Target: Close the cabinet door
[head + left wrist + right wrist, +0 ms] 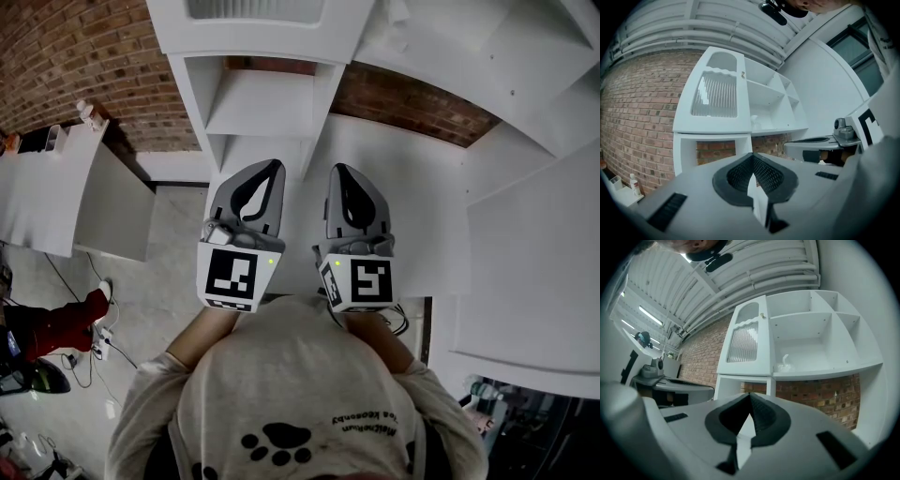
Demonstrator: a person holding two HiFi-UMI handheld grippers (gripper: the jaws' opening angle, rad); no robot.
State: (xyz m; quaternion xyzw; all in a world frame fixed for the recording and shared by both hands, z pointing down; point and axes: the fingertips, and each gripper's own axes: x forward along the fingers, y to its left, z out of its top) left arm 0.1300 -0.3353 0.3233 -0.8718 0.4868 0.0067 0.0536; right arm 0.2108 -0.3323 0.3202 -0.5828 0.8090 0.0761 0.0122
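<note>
Hand-held gripper (pixel 749 397), jaws together, before white cabinet door (pixel 743 341)

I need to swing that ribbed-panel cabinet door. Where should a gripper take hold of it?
Probably the small knob high on the door's edge beside the open shelves, approached from the front: the door is a flat panel, and the knob looks like its only protrusion.

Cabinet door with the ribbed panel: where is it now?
The cabinet door shows left of centre in the left gripper view, between the brick wall and the open shelves.
</note>
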